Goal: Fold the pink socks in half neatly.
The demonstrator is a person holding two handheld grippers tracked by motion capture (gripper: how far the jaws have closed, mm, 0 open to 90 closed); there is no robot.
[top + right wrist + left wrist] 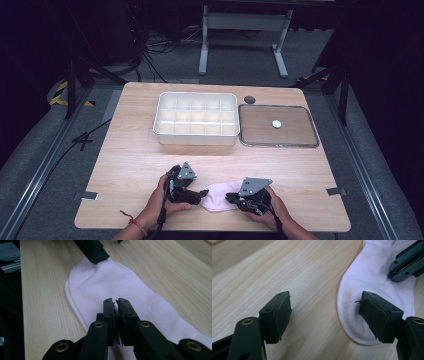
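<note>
- Nearest me, my 2 hands held the grippers at the near edge of the table point(130, 165), with the pale pink sock point(219, 195) lying flat between them.
- My left gripper point(325, 315) was spread wide, 1 jaw over the sock's rounded end and the other over bare wood.
- My right gripper point(116, 305) was pressed together on top of the sock; whether any cloth sat between the pads I could not tell.
- I judged the step was to take hold of the sock at both ends. To do it well, I needed to lower the left jaws so they straddled the rounded edge, then close on cloth alone.
- The white divided tray point(196, 118) and its lid point(278, 126) sat well apart, at the far side.
</note>
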